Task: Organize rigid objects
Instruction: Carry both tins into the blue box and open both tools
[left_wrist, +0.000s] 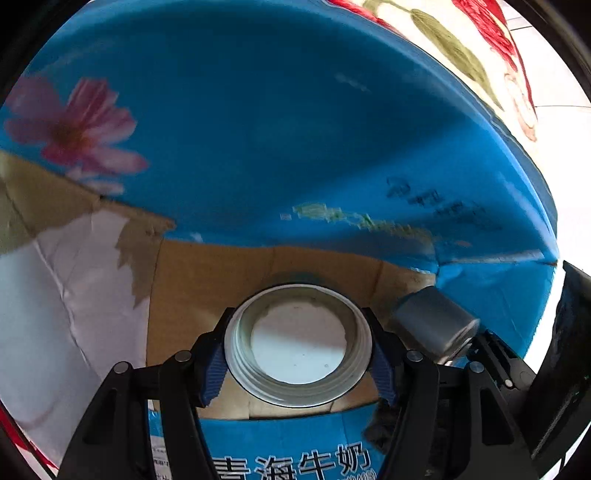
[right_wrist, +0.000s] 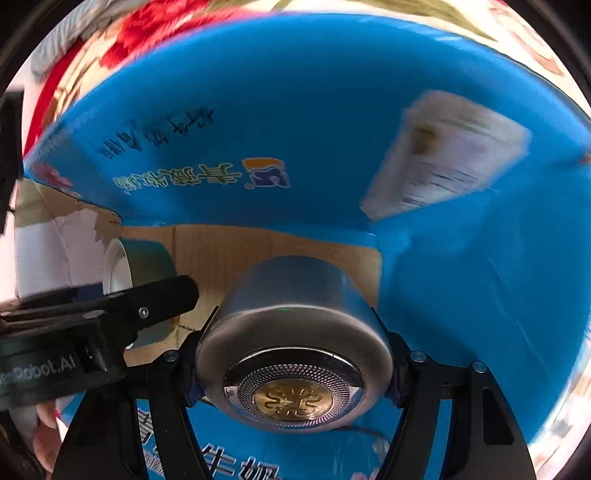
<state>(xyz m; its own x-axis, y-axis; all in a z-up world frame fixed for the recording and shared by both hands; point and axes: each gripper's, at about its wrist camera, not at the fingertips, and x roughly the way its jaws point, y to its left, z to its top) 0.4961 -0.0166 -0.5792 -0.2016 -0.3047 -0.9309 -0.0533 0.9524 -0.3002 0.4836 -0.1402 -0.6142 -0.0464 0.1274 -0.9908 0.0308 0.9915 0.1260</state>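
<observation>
Bright daylight, overexposed at right frame edges; strong fisheye distortion; motion blur smears the upper carton (left_wrist: 295, 129) print.

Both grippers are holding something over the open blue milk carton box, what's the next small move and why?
Probably lower both a little further and release. The left gripper is shut on the white-rimmed lid and the right gripper on the metal shaver, both inside the blue cardboard box, apparently just above its brown floor.
</observation>
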